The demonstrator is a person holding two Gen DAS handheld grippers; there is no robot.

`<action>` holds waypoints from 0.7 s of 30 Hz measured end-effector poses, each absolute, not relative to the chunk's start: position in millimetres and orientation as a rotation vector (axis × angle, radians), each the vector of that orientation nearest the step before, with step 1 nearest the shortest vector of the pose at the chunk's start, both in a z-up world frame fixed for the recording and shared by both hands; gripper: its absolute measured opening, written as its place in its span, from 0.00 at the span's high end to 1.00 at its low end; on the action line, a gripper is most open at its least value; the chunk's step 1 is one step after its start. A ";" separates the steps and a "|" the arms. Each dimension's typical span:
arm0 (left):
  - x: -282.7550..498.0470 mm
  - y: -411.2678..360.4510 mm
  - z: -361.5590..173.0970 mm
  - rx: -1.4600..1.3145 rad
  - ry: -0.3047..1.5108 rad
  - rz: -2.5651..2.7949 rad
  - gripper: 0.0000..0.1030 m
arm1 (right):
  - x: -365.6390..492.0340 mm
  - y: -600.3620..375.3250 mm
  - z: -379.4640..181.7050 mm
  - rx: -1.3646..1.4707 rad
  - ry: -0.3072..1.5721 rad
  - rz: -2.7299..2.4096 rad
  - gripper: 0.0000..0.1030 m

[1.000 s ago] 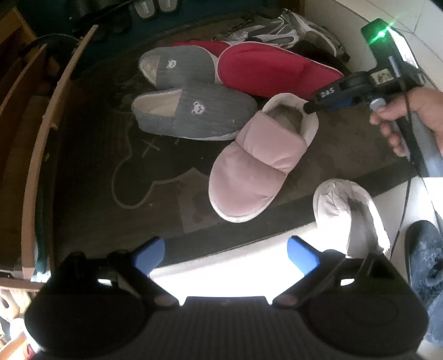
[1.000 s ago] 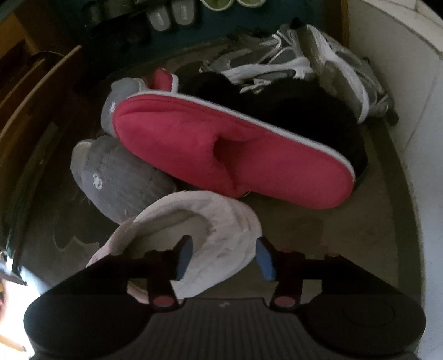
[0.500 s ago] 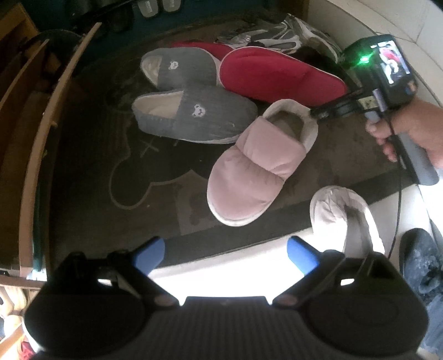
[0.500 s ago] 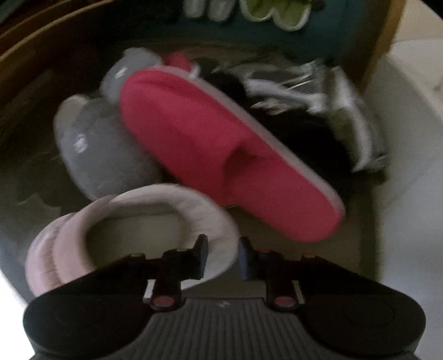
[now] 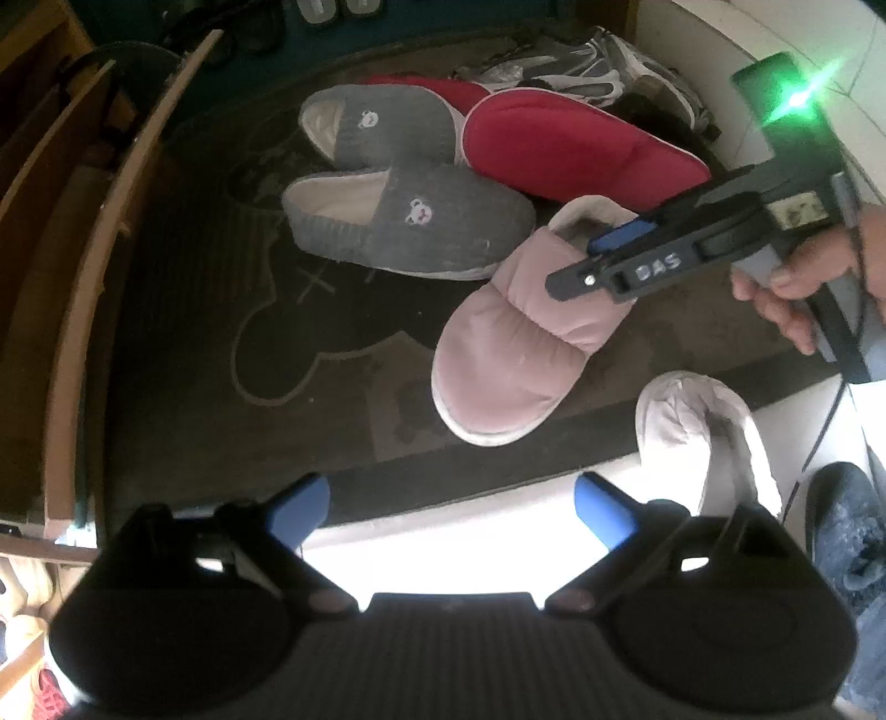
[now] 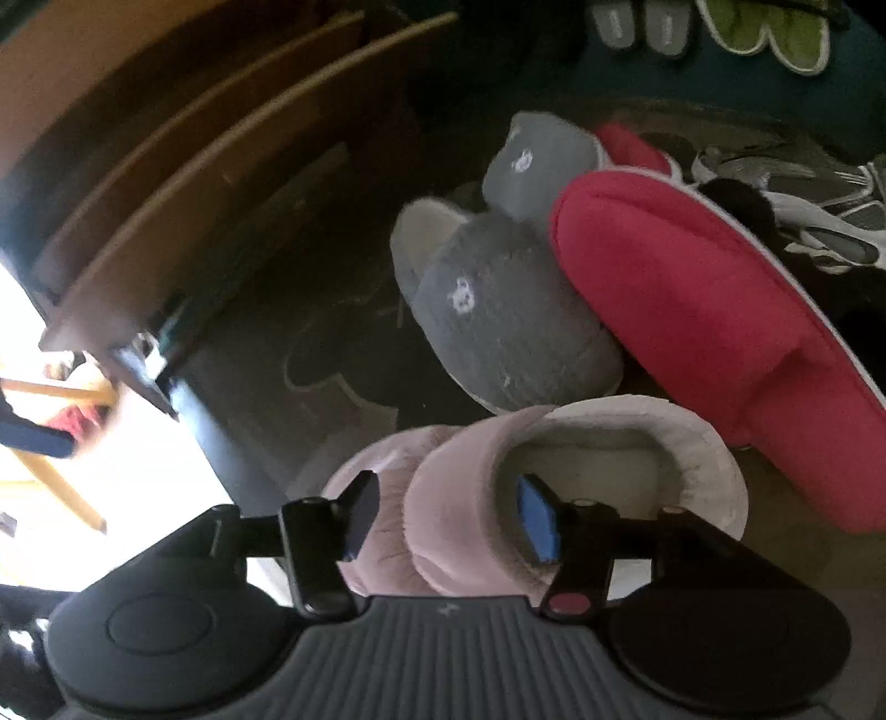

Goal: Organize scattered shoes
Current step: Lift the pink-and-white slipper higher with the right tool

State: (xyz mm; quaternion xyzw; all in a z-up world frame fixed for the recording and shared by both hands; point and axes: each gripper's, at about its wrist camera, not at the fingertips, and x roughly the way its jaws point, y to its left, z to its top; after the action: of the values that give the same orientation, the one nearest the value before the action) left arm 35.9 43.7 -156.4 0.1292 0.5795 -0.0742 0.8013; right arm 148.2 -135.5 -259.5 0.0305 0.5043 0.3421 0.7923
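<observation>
A pink quilted slipper [image 5: 520, 343] lies on the dark mat [image 5: 221, 343]. My right gripper [image 6: 448, 520] straddles its upper at the opening, one finger inside and one outside; the jaws stand apart around the pink slipper [image 6: 459, 509]. The right gripper also shows in the left wrist view [image 5: 603, 260]. My left gripper [image 5: 448, 507] is open and empty over the mat's front edge. Two grey bear slippers [image 5: 410, 227], red slippers [image 5: 576, 149] and grey sneakers [image 5: 581, 72] lie behind. A second pale slipper [image 5: 703, 437] lies at right on the white floor.
A wooden shoe rack [image 5: 83, 266] runs along the left. A dark blue fuzzy shoe [image 5: 847, 543] lies at the far right. More slippers [image 6: 764, 27] sit at the back wall.
My right gripper has swung left and opened wider, and now straddles the pink slipper's upper instead of its heel rim. The left gripper has stayed in place.
</observation>
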 end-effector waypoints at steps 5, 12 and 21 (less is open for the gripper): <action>35.5 46.0 -158.2 0.277 1.249 -0.152 0.07 | 157.5 -125.0 -271.3 0.061 1.125 0.753 0.47; 31.9 45.3 -160.7 0.283 1.257 -0.155 0.07 | 161.1 -109.6 -281.0 0.032 1.152 0.783 0.72; 29.7 45.3 -159.7 0.280 1.255 -0.151 0.07 | 154.5 -109.7 -275.3 0.034 1.126 0.830 0.82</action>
State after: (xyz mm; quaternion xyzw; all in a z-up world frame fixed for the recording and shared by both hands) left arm 29.7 45.3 -159.7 0.1303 0.5846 -0.0705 0.7976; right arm 154.5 -109.7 -275.3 0.0154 0.5184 0.3820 0.7650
